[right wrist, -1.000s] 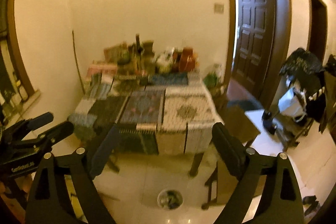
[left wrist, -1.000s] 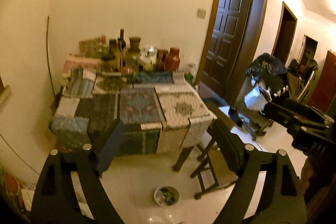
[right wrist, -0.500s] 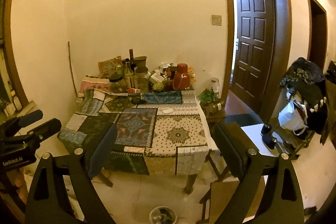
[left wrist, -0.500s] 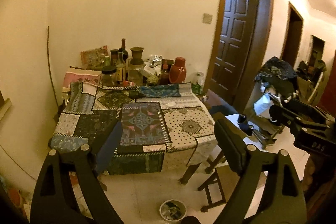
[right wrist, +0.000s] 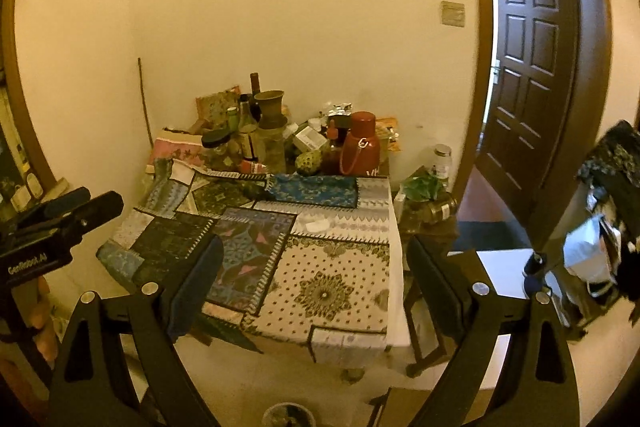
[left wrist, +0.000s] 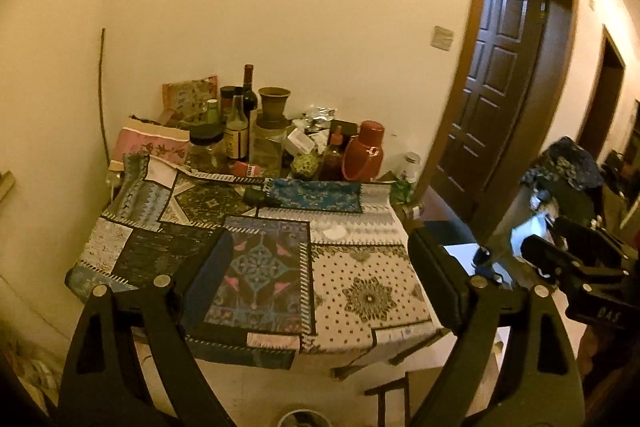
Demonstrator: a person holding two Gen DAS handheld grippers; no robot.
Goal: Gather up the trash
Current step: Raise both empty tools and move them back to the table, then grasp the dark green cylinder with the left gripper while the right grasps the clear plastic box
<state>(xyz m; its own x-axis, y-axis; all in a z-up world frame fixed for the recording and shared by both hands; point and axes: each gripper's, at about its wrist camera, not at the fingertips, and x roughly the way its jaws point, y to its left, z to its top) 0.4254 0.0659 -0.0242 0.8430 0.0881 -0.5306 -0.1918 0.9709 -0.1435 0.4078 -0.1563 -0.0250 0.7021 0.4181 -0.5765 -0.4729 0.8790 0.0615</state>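
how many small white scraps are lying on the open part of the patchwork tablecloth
1: a small white scrap on the patchwork tablecloth, just in front of the blue patch; the bottle clutter may hide more.

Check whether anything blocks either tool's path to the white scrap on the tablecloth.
Nothing visible does. The white scrap lies on bare tablecloth, straight ahead of the open left tool and right tool. The bottles and jars stand behind it, by the wall.

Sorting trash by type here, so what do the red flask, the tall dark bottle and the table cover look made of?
Red flask: probably glossy plastic or painted metal. Tall dark bottle: likely glass, slim neck, faint shine. Table cover: matte printed patchwork cloth, draping at the edge.
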